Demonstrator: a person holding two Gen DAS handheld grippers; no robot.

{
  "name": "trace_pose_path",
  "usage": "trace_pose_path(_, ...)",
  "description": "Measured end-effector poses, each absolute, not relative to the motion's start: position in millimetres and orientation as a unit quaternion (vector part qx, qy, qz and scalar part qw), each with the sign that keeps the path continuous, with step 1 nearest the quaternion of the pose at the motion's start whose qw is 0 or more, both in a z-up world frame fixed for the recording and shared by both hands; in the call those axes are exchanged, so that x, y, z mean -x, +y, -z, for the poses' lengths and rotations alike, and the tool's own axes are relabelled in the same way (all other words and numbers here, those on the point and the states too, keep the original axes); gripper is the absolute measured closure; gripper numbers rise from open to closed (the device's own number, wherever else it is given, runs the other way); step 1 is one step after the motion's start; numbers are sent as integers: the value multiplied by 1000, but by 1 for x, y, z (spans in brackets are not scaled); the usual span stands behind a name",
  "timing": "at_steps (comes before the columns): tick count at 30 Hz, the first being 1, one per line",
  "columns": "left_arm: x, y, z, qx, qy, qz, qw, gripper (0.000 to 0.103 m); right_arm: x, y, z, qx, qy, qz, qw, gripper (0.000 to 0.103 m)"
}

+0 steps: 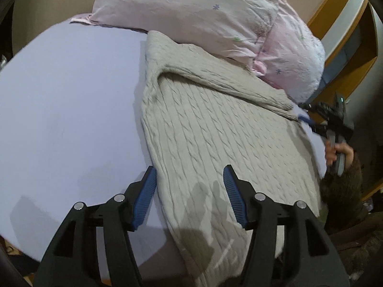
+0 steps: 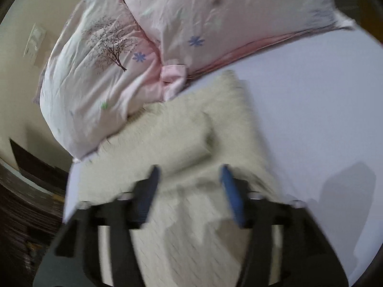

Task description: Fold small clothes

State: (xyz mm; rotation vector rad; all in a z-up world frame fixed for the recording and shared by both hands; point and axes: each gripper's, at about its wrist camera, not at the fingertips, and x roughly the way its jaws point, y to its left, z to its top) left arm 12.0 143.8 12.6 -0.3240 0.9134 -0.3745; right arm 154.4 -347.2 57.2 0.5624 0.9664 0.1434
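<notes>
Sweater: I see a beige cable-knit sweater (image 1: 210, 129) lying flat on the lavender bed sheet (image 1: 67, 110), one sleeve (image 1: 222, 83) folded diagonally across the body. Its top end touches the pillows.
Sweater, right view: same knit (image 2: 186, 148), blurred by motion; the folded sleeve shows as a raised band across it.
Left gripper: my left gripper (image 1: 190, 179) hangs over the sweater's near left edge, jaws spread wide, nothing between them. One blue pad (image 1: 146, 196) sits over the sheet just beside the knit edge, the other over the knit itself. Its shadow falls on the fabric below.
Right gripper: in its own view my right gripper (image 2: 190, 179) is above the sweater, jaws apart, holding nothing. From the left view I see it (image 1: 311, 114) at the sweater's far right edge near the sleeve cuff, with the hand (image 1: 337, 153) on its handle; can't tell if it touches the cloth.
Pillows: two pink flower-print pillows (image 1: 203, 12) at the head of the bed, one with a tree print (image 2: 110, 43).
Background: wooden frame (image 1: 344, 71) behind the pillows; beige wall (image 2: 26, 76).
</notes>
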Motion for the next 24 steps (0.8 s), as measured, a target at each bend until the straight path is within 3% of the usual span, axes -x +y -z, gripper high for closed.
trace_pose_path(3, 1, 146, -9, 176, 434, 197, 861, 55, -103, -366, -55, -248, 466, -46, 848, 44)
trace_pose_path(7, 20, 147, -2, 212, 434, 225, 846, 72, -52, -386, -34, -272, 504, -70, 817, 66)
trace_pose_path(11, 41, 145, 9, 255, 436, 256, 824, 83, 0, -384, -22, -314, 512, -149, 785, 69)
trace_pose_path(15, 60, 136, 17, 276, 437, 279, 809, 85, 36, -382, -6, -363, 519, -237, 737, 74)
trace_pose_path(17, 61, 132, 20, 277, 444, 283, 804, 92, 44, -382, 0, -377, 523, -258, 720, 92)
trace_pose_path(18, 60, 131, 19, 278, 444, 284, 803, 93, 45, -379, 4, -380, 527, -268, 711, 96)
trace_pose_path(24, 17, 136, -35, 258, 380, 285, 842, 97, 3, -380, -44, -386, 435, -315, 750, 96)
